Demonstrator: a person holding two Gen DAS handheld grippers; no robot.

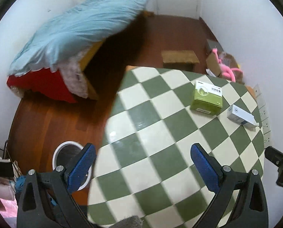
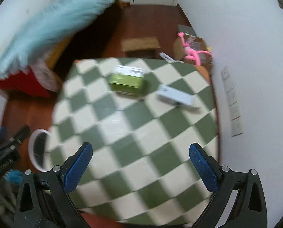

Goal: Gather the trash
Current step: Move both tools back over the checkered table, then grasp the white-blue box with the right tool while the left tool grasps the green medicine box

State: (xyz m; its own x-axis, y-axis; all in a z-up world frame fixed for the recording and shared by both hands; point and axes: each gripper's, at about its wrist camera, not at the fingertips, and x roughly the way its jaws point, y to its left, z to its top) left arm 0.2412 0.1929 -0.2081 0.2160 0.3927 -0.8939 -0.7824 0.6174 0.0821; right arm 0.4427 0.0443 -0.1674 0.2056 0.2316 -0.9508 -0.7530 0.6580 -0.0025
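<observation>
Trash, a green box [image 1: 207, 97] and a white box [image 1: 241, 115], is seen uncollected on the checkered table [image 1: 151, 152] as both claws [image 1: 142, 168] [image 2: 140, 166] are held spread and empty; a reach forward is called for.

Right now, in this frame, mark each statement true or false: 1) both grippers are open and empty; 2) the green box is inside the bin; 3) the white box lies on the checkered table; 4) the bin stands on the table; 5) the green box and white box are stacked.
1) True: the left gripper and the right gripper each have their jaws spread with nothing between them.
2) False: the green box sits on the checkered table.
3) True: the white box lies flat near the table's wall-side edge.
4) False: the bin stands on the wooden floor beside the table.
5) False: they lie side by side, apart.
</observation>
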